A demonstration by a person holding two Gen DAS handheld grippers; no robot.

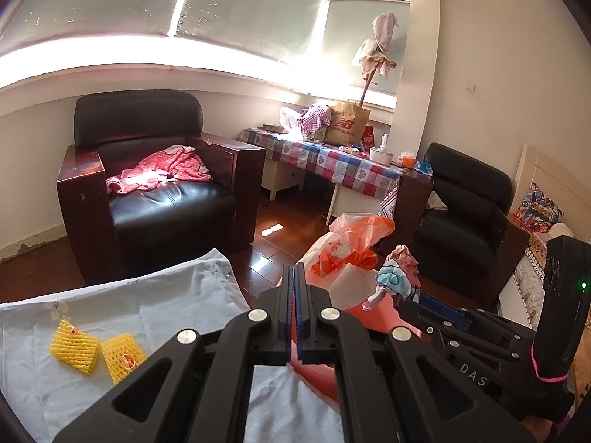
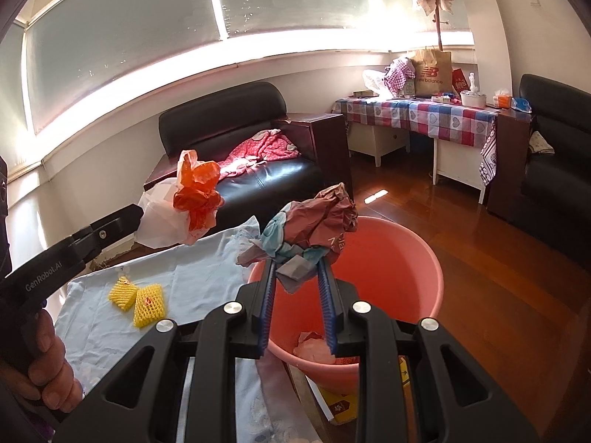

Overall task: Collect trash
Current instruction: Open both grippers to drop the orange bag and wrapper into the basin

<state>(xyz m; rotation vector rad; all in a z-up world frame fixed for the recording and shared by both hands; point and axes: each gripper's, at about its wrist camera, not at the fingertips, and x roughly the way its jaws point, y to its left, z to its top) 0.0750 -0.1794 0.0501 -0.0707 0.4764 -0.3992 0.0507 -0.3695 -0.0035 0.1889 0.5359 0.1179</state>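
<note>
My left gripper (image 1: 294,271) is shut on an orange and white plastic bag (image 1: 343,247), which it holds up in the air. From the right wrist view the bag (image 2: 195,192) hangs off the left gripper (image 2: 137,215) at the left. My right gripper (image 2: 297,262) is shut on a crumpled pink and blue wrapper (image 2: 314,221), above the near rim of a pink bucket (image 2: 413,258) with some trash at its bottom. The wrapper (image 1: 397,277) also shows in the left wrist view. Two yellow foam fruit nets (image 1: 75,347) (image 2: 147,304) lie on the pale blue cloth.
The pale blue cloth (image 1: 155,302) covers the table at the near left. A black armchair (image 1: 159,170) with a pink garment stands behind, and a checked-cloth desk (image 1: 332,162) holds bags. A second black armchair (image 1: 469,206) is at the right. Wooden floor (image 2: 461,221) surrounds the bucket.
</note>
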